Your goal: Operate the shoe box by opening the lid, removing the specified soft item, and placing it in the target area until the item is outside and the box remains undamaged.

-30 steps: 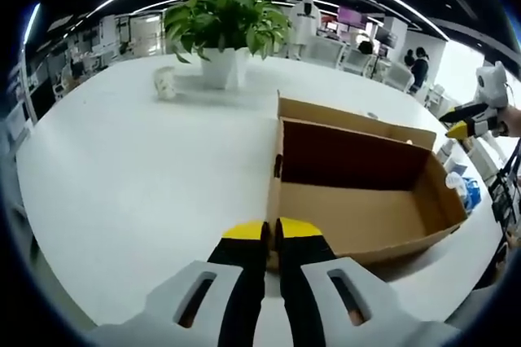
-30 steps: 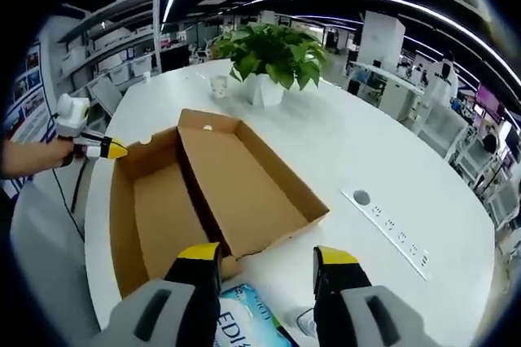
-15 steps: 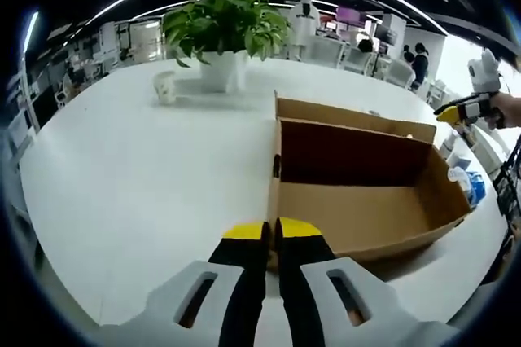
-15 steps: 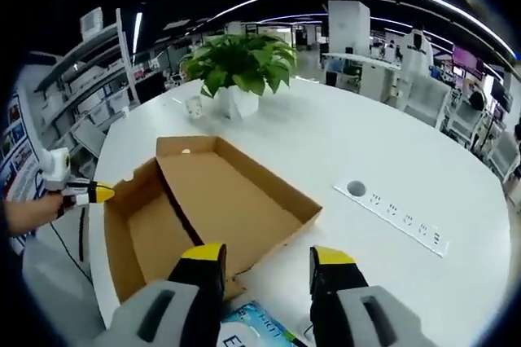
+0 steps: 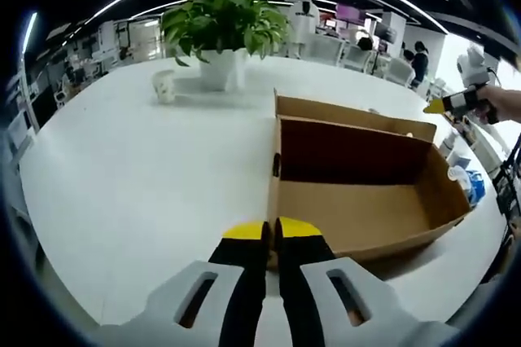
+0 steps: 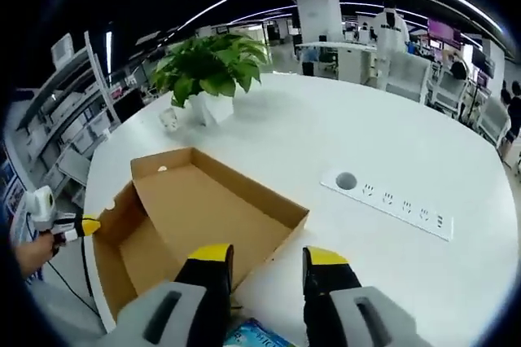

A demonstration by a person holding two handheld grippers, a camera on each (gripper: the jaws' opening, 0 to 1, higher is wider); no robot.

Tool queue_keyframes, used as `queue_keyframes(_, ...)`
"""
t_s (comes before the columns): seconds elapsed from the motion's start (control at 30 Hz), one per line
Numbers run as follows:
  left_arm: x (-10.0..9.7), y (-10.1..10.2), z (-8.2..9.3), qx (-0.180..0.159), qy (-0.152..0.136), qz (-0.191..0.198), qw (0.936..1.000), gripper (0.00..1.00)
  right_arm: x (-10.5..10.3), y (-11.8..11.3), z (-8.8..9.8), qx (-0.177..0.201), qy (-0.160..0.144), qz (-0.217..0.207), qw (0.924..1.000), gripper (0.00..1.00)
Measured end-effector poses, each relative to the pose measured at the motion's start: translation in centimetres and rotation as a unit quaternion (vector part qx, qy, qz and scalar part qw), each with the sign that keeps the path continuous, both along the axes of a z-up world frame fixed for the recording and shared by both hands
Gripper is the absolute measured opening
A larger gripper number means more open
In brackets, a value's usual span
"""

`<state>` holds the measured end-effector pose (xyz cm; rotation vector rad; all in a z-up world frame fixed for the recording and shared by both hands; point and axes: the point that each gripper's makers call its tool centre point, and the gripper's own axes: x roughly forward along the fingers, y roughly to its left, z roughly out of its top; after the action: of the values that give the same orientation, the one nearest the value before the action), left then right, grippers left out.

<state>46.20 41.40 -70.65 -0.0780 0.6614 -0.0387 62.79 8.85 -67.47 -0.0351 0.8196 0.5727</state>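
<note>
1. L claw (image 5: 269, 231), yellow-tipped, is sitting low over the white bench (image 5: 138, 168) w/ its jaws pressed together, nothing between them, tips just in front of the near wall of the shoe box (image 5: 358, 188).
2. The shoe box, plain brown cardboard, is lying open on the bench; its lid (image 5: 350, 117) is standing up along the far side, hinged back. Inside is looking bare in the left gripper view — brown floor and dark back wall.
3. R claw (image 6: 264, 259) is hanging above the box's other end w/ jaws spread wide, holding nothing; between and below the jaws a blue-and-white soft pack (image 6: 256, 336) is lying on the bench just outside the box, partly cut off by the frame edge.
4. In the left gripper view the same pack (image 5: 466, 188) is showing beyond the box's right end wall, on the bench near its edge.
5. R claw (image 5: 434, 107) is also appearing at far right of the left gripper view, held up by a hand (image 5: 498, 103), well above the box; L claw (image 6: 89, 226) is poking in at left of the right gripper view, beside the box's corner.
6. A potted plant (image 5: 224, 25) in a white pot and a small paper cup (image 5: 165, 84) are standing on the bench beyond the box, well apart from it.
7. A white power strip (image 6: 395, 204) w/ a round hole beside it is lying flush in the bench to the right of the box in the right gripper view.
</note>
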Motion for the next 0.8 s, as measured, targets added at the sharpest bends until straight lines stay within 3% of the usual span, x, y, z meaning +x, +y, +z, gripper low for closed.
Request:
queue_keyframes(0.57,0.1,-0.1,-0.1,0.004,0.013,-0.004,0.9999,0.02,1.3,0.5,-3.3,0.005,0.074,-0.061,0.9954,0.24)
queue_keyframes(0.8,0.1,-0.1,-0.2,0.005,0.014,-0.001,0.9999,0.02,0.8,0.7,-4.6,-0.016,0.098,-0.079,0.9919,0.24)
